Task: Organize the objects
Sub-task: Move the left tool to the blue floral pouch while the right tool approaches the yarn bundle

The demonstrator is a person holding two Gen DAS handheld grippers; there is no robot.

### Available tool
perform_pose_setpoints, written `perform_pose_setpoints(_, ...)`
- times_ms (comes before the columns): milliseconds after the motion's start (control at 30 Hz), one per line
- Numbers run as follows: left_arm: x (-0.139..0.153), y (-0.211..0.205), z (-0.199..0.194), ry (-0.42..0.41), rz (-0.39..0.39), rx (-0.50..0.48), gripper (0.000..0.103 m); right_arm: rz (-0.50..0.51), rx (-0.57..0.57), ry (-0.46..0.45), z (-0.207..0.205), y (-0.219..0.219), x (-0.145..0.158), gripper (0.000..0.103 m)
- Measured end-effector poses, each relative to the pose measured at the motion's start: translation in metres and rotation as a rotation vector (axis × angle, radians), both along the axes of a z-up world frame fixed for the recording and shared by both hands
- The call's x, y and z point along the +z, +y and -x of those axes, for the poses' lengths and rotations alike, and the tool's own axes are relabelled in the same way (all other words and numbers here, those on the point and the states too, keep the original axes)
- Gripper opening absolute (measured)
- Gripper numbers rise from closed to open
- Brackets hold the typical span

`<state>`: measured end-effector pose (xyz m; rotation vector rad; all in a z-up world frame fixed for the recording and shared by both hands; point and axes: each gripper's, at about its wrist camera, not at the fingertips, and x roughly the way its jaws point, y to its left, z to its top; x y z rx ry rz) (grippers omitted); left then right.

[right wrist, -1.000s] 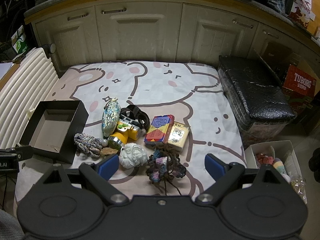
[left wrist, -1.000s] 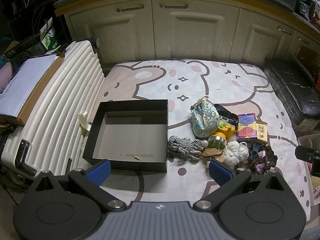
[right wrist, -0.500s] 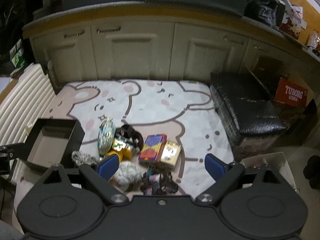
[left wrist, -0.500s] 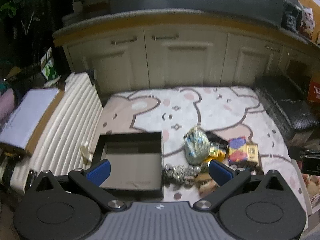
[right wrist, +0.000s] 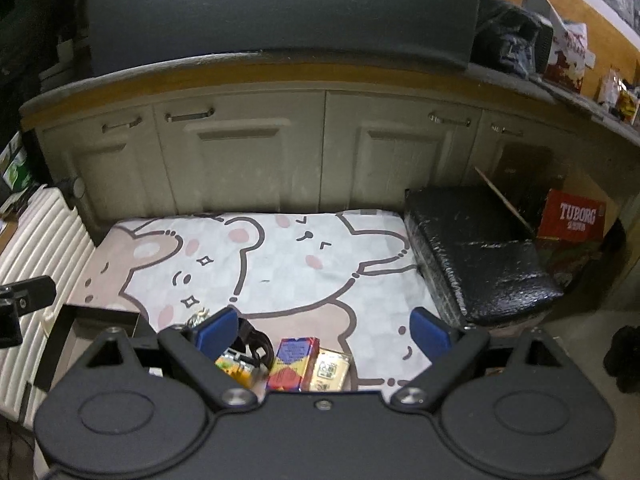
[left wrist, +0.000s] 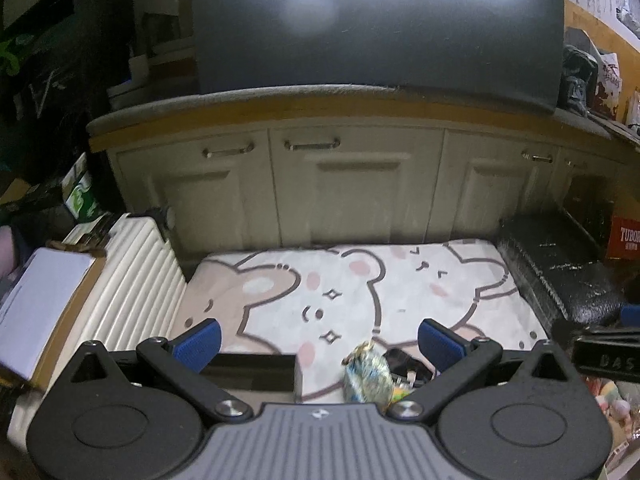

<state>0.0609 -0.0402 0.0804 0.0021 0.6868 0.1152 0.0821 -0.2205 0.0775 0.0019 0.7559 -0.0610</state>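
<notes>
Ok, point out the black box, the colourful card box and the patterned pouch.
black box (right wrist: 100, 314): right wrist view, far rim.
colourful card box (right wrist: 294, 364): right wrist view, top face.
patterned pouch (left wrist: 368, 376): left wrist view, its body.

Cream cabinets (right wrist: 260, 160), bear-print mat (right wrist: 280, 264), ribbed white suitcase (left wrist: 132, 280), possibly wrapped black bench (right wrist: 476, 256)

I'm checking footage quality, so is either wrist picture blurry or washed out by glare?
Left wrist view: soft with motion blur, cream cabinet doors smeared, bright glare along the top edge. Right wrist view: sharper, red Tuborg carton readable; both bend straight edges, fisheye.
</notes>
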Motion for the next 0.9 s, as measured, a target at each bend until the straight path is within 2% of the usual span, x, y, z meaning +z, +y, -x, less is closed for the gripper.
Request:
perform_pose_setpoints(200,-0.018,-0.009,-0.03,-0.027,-0.039,-0.014,0.103,-0.032,-0.019,0.037,-0.029,-0.008,-0.028,0.094)
perform_pose_setpoints(333,-0.044,-0.007,-0.054,0.019,0.009,-0.011,0.103,-0.082,-0.022,0.065,-0.043,-0.017,-0.057,0.094)
perform_pose_setpoints(500,-0.077,-0.004,-0.078,0.063,0.02,0.016,0.103,-0.144,0.002,0.121,-0.051,-0.028,-0.095,0.094)
perform_pose_setpoints(700,-0.11,0.008,-0.104,0.14,0.104,0.038,0.103,-0.208,0.044,0.163,-0.053,-0.045,-0.124,0.098)
perform_pose_setpoints(900,-0.142,0.031,-0.129,0.245,0.29,0.066,0.103,-0.231,0.068,0.239,-0.053,-0.056,-0.151,0.098)
